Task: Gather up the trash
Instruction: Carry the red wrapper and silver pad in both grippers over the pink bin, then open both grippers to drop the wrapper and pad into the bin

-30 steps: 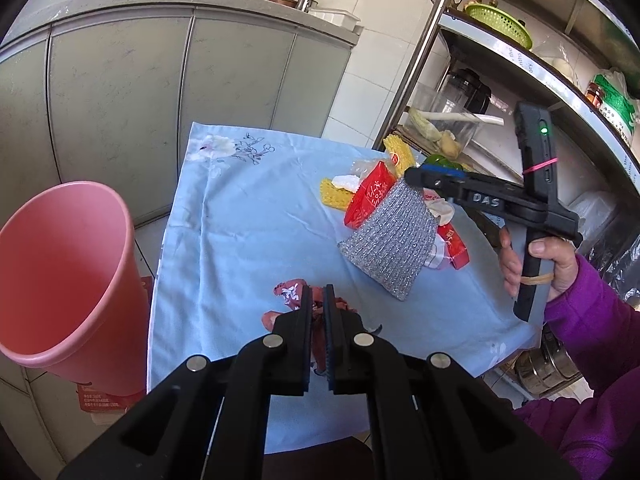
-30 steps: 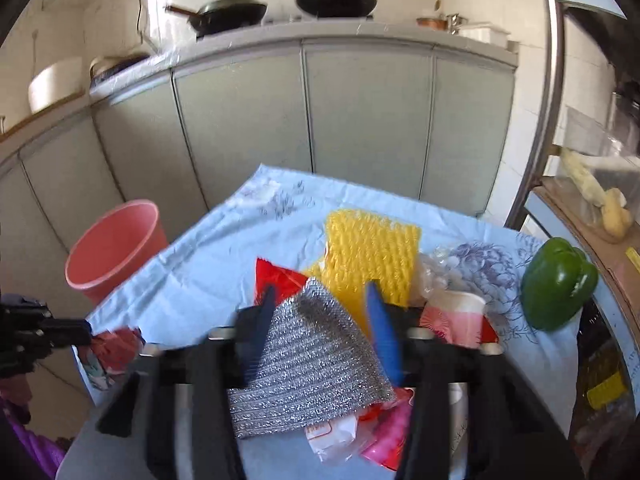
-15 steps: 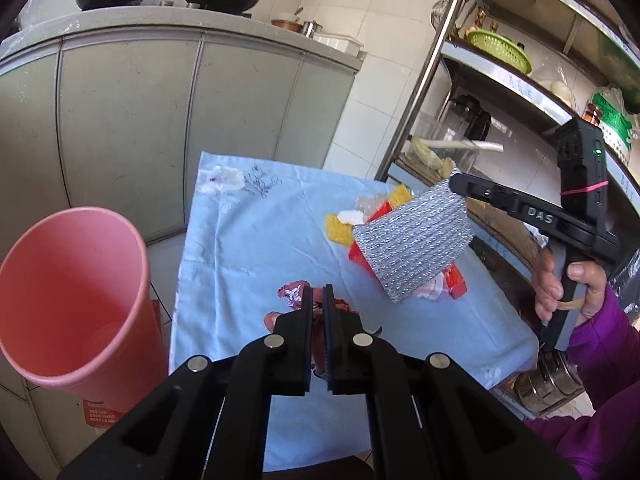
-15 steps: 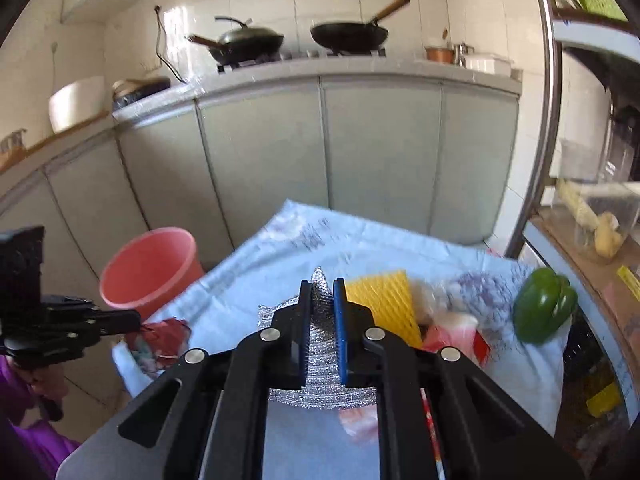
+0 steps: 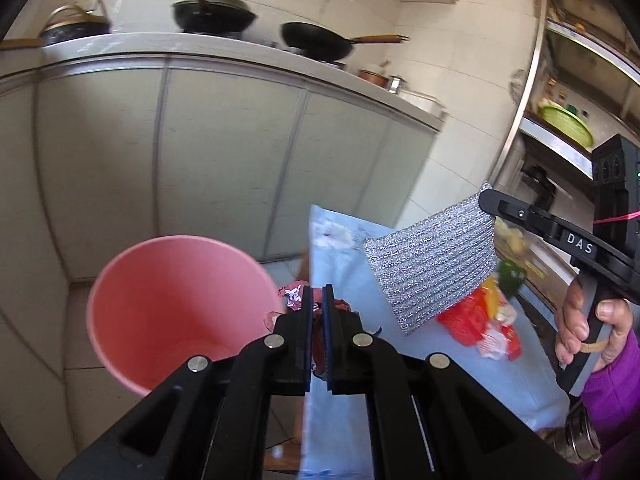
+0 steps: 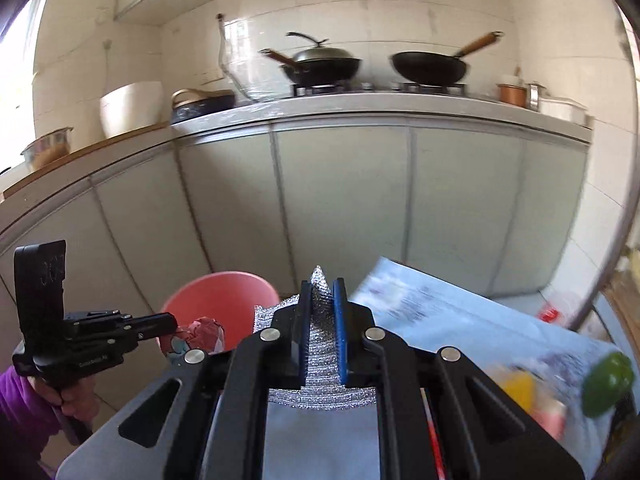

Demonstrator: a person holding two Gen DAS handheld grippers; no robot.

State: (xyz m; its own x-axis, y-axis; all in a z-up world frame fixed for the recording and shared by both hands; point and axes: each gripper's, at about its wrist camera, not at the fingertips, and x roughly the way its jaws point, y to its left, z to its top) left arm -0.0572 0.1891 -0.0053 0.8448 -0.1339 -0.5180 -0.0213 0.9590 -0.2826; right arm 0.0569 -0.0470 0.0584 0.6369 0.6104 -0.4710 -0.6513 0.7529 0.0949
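Nearest, the left gripper point(image 5: 316, 300) is clamped on a crumpled red wrapper point(image 5: 294, 294) at the pink bin's point(image 5: 120, 320) near rim; carry it well over the mouth before letting go. Farther right, the right gripper point(image 6: 322, 296) pinches the silver scouring pad point(image 5: 434, 264) above the blue tablecloth point(image 5: 340, 264); it should follow once the bin's mouth is free.

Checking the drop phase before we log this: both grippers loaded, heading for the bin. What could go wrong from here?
1. The left gripper pinches the crumpled red foil wrapper near the round pink plastic bin's rim, so an early release could miss.
2. The flat silver mesh scouring pad hangs wide from the right gripper by one edge; it may catch the rim.
3. Both grippers converge on one opening and could collide.
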